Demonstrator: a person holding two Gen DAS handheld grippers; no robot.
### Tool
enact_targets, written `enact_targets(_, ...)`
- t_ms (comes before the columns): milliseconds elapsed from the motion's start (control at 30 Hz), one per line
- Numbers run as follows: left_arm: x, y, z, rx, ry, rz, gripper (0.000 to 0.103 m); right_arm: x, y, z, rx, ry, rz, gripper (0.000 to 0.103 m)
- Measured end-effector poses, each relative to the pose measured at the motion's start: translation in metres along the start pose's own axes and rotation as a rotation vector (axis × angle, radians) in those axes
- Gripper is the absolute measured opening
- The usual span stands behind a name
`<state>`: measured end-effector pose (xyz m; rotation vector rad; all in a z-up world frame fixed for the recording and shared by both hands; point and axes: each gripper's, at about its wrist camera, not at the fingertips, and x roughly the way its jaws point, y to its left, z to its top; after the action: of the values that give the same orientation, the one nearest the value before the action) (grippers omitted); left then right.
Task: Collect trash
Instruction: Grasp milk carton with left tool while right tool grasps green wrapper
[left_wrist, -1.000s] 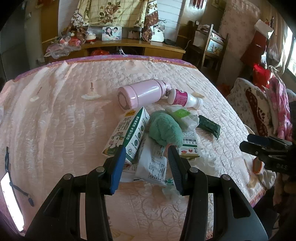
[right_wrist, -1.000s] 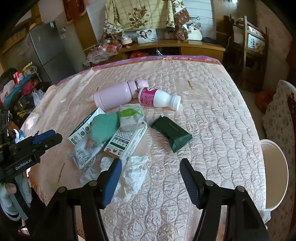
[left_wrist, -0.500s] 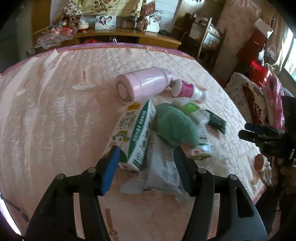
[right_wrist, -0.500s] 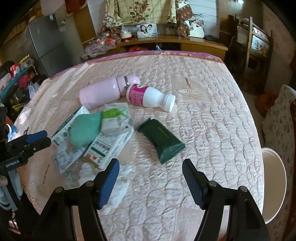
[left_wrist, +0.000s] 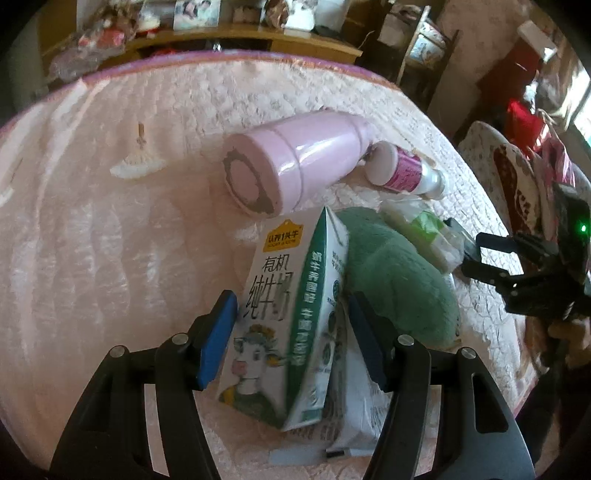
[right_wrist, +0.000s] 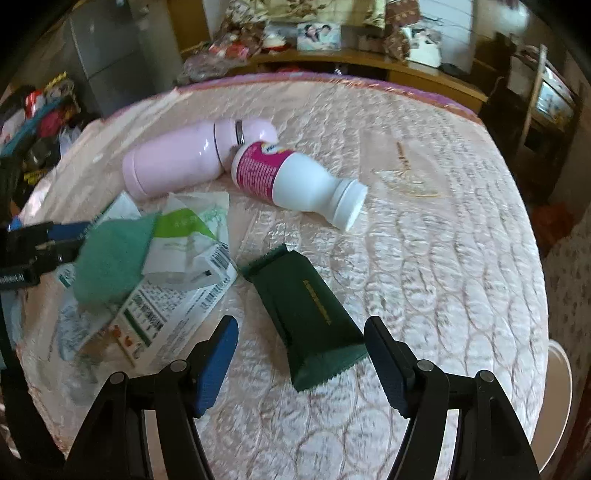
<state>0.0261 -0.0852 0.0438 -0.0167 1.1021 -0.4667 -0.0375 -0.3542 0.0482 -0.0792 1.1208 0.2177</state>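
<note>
A white and green milk carton (left_wrist: 284, 325) lies on the pink quilted table, between the fingers of my open left gripper (left_wrist: 291, 332), which do not press it. A flat white wrapper (left_wrist: 351, 410) lies beside it on the right. My right gripper (right_wrist: 301, 360) is open around the near end of a dark green packet (right_wrist: 306, 317). A white bottle with a magenta label (right_wrist: 291, 182) lies further back, also in the left wrist view (left_wrist: 402, 173). Crumpled white and green wrappers (right_wrist: 184, 236) and a flattened carton (right_wrist: 162, 314) lie left of the packet.
A pink flask (left_wrist: 295, 158) lies on its side beside the bottle. A green fuzzy cloth (left_wrist: 399, 284) sits on the pile. A white bin rim (right_wrist: 559, 384) shows off the table's right edge. A wooden shelf (right_wrist: 369, 62) stands behind.
Both grippers have moved forward and down. The left now brackets the milk carton; the right now brackets the dark green packet. Both stay open.
</note>
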Motion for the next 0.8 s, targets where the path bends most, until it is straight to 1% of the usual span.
enact_targets(67, 0.008, 0.005, 0.000, -0.040, 0.032, -0.015, 0.061, 0.005, -0.002, 0.002, 0.005, 0.005, -0.001, 0.068)
enact_targets(133, 0.012, 0.009, -0.002, -0.073, 0.043, -0.032, 0.061, 0.008, -0.006, 0.001, 0.025, 0.008, 0.020, 0.068)
enact_targets(167, 0.012, 0.011, -0.003, -0.083, 0.040, -0.040, 0.061, 0.009, -0.007, 0.000, 0.031, 0.006, 0.022, 0.064)
enact_targets(200, 0.012, 0.013, -0.004, -0.094, 0.039, -0.047, 0.061, 0.009, -0.008, -0.001, 0.035, 0.003, 0.023, 0.052)
enact_targets(233, 0.011, 0.014, -0.005, -0.105, 0.037, -0.047, 0.059, 0.009, -0.008, -0.002, 0.039, 0.002, 0.026, 0.044)
enact_targets(267, 0.009, 0.015, -0.005, -0.114, 0.037, -0.038, 0.045, 0.009, -0.006, -0.002, 0.043, 0.000, 0.027, 0.038)
enact_targets(300, 0.009, 0.016, -0.006, -0.117, 0.044, -0.026, 0.043, 0.007, -0.006, -0.004, 0.046, -0.010, 0.028, 0.035)
enact_targets(333, 0.006, 0.018, -0.008, -0.122, 0.042, -0.020, 0.042, 0.004, -0.006, -0.007, 0.046, -0.020, 0.027, 0.033)
enact_targets(467, -0.016, 0.018, -0.017, -0.112, -0.005, -0.009, 0.042, -0.021, -0.001, -0.016, 0.047, -0.075, 0.042, 0.031)
enact_targets(600, -0.038, 0.010, -0.017, -0.114, -0.052, -0.001, 0.042, -0.050, 0.009, -0.024, 0.043, -0.114, 0.063, 0.031)
enact_targets(700, -0.059, -0.002, -0.018, -0.096, -0.089, 0.000, 0.042, -0.066, 0.017, -0.028, 0.037, -0.138, 0.073, 0.031)
enact_targets(800, -0.072, -0.017, -0.020, -0.071, -0.114, -0.008, 0.042, -0.080, 0.024, -0.032, 0.039, -0.157, 0.082, 0.031)
